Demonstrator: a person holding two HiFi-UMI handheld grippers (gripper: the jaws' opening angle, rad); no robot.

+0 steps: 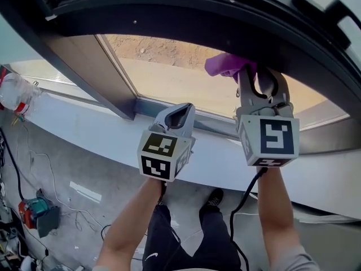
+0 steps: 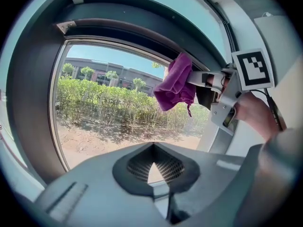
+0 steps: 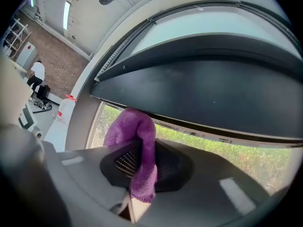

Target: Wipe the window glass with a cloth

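Cloth (image 3: 138,145) is being pinched tight by the right hand-held gripper (image 3: 142,143), up by the top of the window glass (image 1: 169,75), just under the dark frame (image 1: 225,30). The left hand-held gripper (image 2: 152,167) is hanging lower, jaws together, holding nothing. Wiping looks about to start. Next, the cloth needs pressing on the glass. Open glass is lying below and to the left.
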